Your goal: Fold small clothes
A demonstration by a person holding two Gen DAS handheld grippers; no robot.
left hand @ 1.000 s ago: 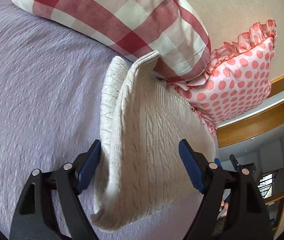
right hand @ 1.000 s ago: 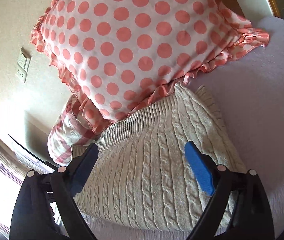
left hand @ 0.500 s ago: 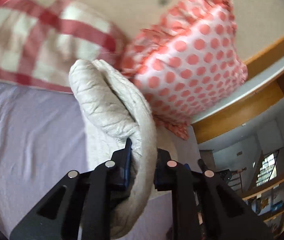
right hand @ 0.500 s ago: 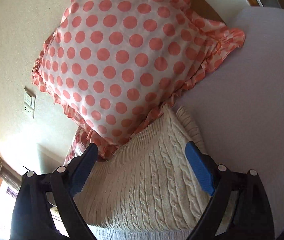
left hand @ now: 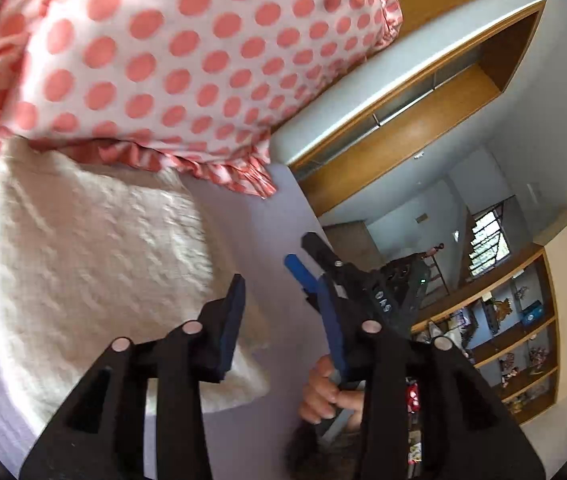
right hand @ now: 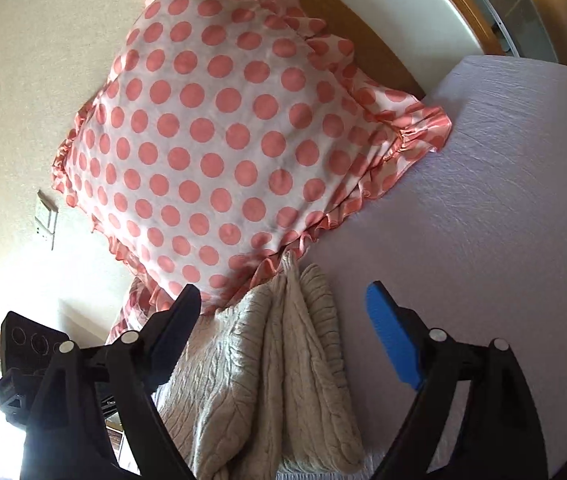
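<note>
A cream cable-knit sweater [left hand: 95, 264] lies folded on the lilac bedspread [right hand: 503, 200], its far end against the polka-dot pillow. In the right wrist view the sweater [right hand: 279, 368] shows stacked folded layers. My left gripper [left hand: 281, 312] is open and empty, just above the sweater's right edge. My right gripper [right hand: 283, 320] is open and empty, its fingers apart over the sweater's end. The right gripper also shows in the left wrist view [left hand: 323, 272], held by a hand.
A pink polka-dot ruffled pillow [right hand: 219, 136] leans on the wall behind the sweater. A wooden bed frame [left hand: 423, 132] runs along the bed's edge. Shelves with small items [left hand: 515, 340] stand across the room. A wall socket [right hand: 45, 220] is on the left.
My left gripper was shut on the lifted sweater fold; it has laid it down, opened and swung right. The right gripper stayed open and drew back a little.
</note>
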